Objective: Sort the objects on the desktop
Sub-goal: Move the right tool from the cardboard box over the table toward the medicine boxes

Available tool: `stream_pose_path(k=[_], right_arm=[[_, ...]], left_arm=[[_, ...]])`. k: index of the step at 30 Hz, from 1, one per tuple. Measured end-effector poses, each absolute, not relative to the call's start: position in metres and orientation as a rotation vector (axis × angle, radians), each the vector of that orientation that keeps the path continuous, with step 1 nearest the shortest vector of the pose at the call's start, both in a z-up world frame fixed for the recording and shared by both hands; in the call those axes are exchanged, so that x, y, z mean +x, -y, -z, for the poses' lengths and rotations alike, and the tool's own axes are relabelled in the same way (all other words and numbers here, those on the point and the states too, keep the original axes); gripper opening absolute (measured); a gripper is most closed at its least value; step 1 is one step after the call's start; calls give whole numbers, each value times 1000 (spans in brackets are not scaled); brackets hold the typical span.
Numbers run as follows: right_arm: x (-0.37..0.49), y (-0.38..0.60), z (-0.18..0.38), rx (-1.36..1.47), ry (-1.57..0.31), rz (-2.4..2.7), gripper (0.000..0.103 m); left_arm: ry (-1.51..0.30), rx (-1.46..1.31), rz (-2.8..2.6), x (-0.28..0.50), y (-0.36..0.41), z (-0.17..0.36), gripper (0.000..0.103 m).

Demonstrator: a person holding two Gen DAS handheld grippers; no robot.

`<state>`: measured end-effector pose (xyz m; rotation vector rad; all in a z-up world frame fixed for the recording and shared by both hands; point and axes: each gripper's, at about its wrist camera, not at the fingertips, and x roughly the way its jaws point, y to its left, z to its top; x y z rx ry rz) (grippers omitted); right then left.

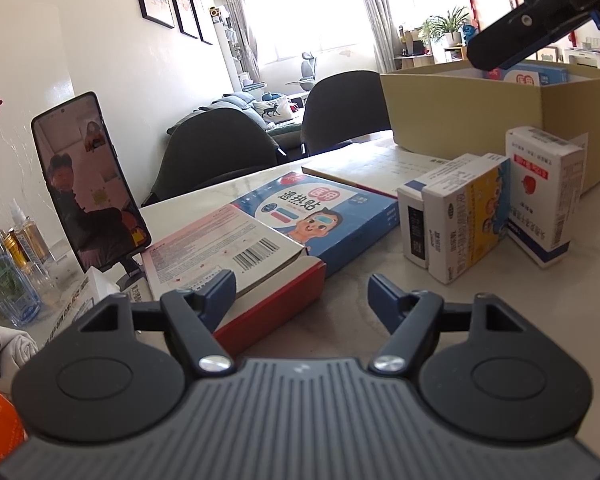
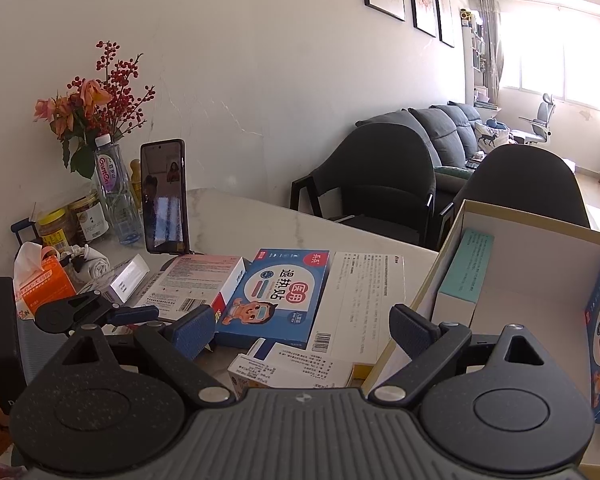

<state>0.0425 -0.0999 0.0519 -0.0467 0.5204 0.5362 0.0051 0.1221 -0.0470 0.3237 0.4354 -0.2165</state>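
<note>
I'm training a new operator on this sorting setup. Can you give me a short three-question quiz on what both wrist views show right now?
1. True or false: the left claw holds a box.
2. Which item already lies inside the cardboard box: A) the phone, B) the teal box, C) the water bottle?
3. What lies directly under the blue fever-patch box on its window side?

Key
1. False; it is open, empty.
2. B.
3. A flat white box.
</note>
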Motion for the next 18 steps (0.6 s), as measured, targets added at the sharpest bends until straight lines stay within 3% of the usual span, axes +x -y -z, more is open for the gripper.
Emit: stream_pose_path(k=[18], right_arm=[[42,96,-51,-48,-524,-536,95]], left_arm=[[-434,298,194,-6,-132,44,73]])
